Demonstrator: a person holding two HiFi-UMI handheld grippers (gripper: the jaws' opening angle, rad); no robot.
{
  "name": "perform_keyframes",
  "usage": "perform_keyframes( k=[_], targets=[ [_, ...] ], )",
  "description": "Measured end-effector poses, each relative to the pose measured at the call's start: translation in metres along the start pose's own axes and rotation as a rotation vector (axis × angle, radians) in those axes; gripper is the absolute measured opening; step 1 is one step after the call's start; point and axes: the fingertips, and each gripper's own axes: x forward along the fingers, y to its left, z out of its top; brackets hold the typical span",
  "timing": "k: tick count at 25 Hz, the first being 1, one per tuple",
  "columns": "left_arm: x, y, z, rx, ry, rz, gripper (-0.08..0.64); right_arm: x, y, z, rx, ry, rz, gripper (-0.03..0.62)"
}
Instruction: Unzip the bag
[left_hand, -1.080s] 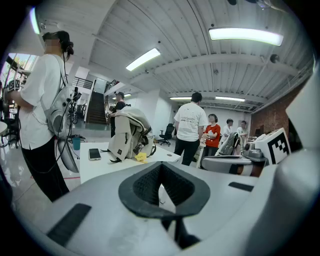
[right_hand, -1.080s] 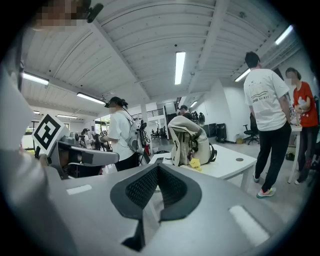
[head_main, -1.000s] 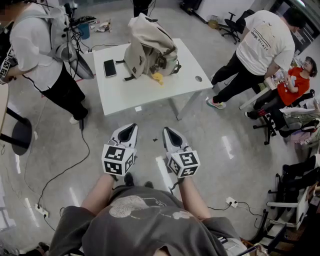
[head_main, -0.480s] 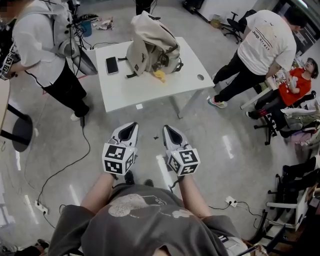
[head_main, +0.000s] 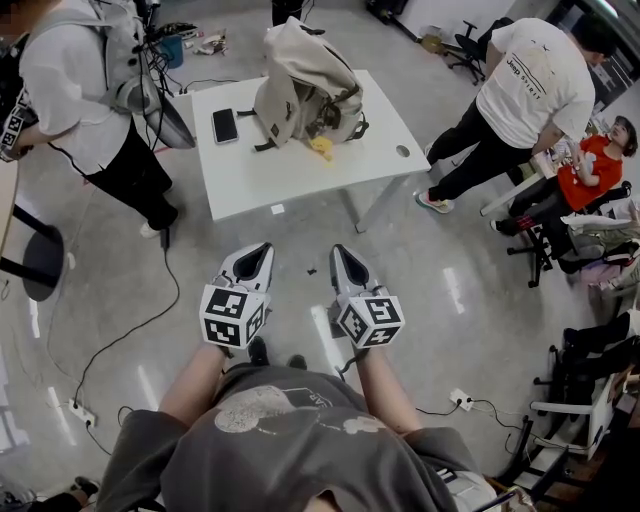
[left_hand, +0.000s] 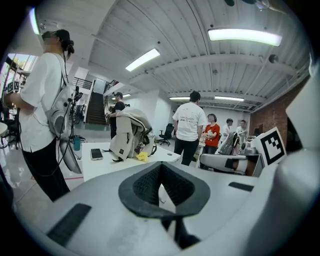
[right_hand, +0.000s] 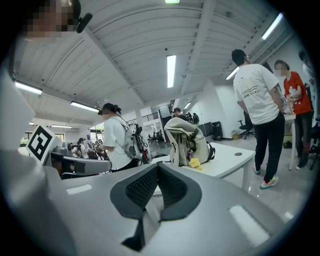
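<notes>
The dark-strapped beige fabric backpack (head_main: 300, 80) stood upright, its top slumped over, well ahead of the fingertips (head_main: 262, 250), in line with the gap between the two pairs.

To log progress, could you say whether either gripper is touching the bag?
No, the left gripper and right gripper hang over the floor, short of the bag on the table.

bag (head_main: 305, 85) slightly higher in view, table (head_main: 300, 172) seemingly too

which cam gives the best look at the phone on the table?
Head view: the phone lies flat, whole dark face visible, beside the bag. Left gripper view shows it small and foreshortened. Right gripper view doesn't show it.
</notes>
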Motion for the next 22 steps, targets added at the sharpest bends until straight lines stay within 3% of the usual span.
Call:
perform_keyframes(
  k=[13,22],
  targets=[
    [0.013,0.023,0.006,0.008,0.004,-0.076,0.005,0.022,0.001,-0.009,0.004,0.029,-0.090,0.000],
    [0.022,0.052,0.000,-0.027,0.006,-0.104,0.005,0.038,0.001,-0.021,-0.010,0.056,-0.153,0.000]
  ],
)
